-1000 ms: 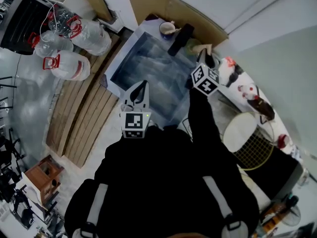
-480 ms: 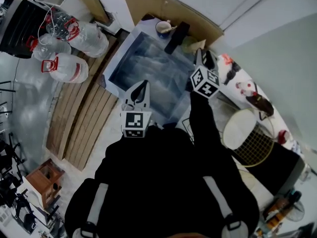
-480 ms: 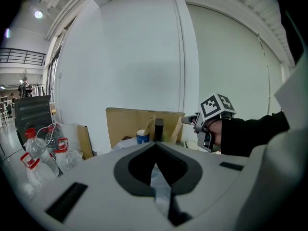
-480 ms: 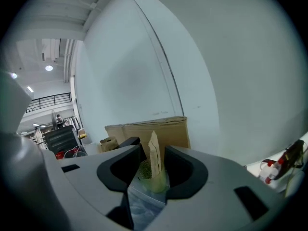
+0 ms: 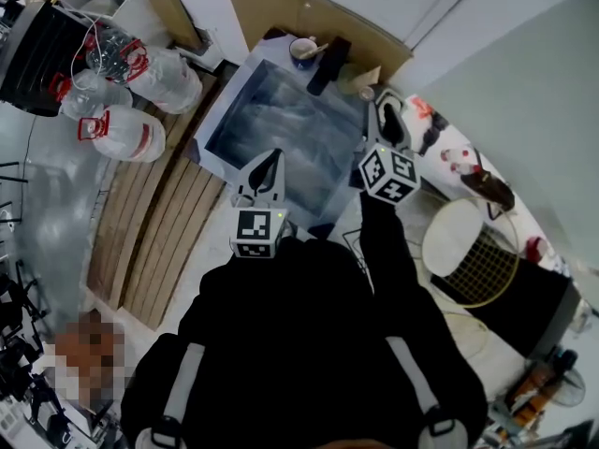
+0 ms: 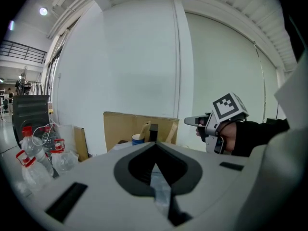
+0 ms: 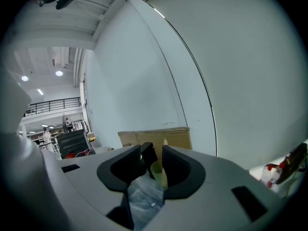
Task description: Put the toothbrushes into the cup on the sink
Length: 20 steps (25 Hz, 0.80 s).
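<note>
Right gripper (image 7: 151,154) pulled back, jaws just opened; one cup (image 5: 301,50).

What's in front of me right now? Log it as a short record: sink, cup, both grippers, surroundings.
sink: metal sink at the middle of the head view
cup: blue cup at the sink's far edge, with a pale handle leaning in it
left: left gripper, jaws together, nothing held, by the sink's near edge
right: right gripper, jaws apart, just been opening, nothing between them
behind sink: cardboard sheet against the wall
floor, left: water jugs with red handles
</note>
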### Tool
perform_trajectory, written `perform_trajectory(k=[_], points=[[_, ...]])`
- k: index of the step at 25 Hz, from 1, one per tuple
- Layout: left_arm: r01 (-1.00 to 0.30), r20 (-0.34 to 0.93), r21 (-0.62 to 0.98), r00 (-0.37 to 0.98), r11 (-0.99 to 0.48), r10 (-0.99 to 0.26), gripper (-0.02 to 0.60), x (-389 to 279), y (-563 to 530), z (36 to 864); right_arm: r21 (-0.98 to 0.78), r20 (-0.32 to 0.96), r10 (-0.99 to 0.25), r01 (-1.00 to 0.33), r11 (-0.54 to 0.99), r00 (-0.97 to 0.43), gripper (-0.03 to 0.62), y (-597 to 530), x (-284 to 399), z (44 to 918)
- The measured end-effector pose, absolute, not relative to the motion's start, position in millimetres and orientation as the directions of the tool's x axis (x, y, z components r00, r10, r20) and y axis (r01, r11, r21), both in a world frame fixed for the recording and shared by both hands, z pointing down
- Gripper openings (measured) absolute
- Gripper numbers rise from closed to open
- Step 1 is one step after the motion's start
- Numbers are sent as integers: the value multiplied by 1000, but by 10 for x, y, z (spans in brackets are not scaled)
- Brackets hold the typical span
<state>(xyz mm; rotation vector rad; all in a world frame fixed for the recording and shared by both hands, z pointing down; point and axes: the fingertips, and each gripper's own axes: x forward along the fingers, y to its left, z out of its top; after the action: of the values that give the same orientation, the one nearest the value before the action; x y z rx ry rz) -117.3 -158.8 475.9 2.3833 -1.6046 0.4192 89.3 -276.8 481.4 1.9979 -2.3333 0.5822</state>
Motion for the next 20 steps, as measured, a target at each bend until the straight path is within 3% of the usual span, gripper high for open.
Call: perform_trajectory(k=[6, 15, 20], points=[[-922, 328, 39, 375, -385, -867, 2, -1111, -1439, 4645, -276, 217, -950, -948, 160, -224, 133, -2336, 806, 4673], [-907, 280, 45, 413, -418, -866, 2, -1048, -1215, 4490, -205, 169, -944, -947, 247, -283, 20, -1796, 613, 4433], [-900, 264, 38, 429, -435, -864, 2, -1007, -1129, 4439, -194, 155, -941, -943, 269, -301, 3, -1567, 552, 4343]])
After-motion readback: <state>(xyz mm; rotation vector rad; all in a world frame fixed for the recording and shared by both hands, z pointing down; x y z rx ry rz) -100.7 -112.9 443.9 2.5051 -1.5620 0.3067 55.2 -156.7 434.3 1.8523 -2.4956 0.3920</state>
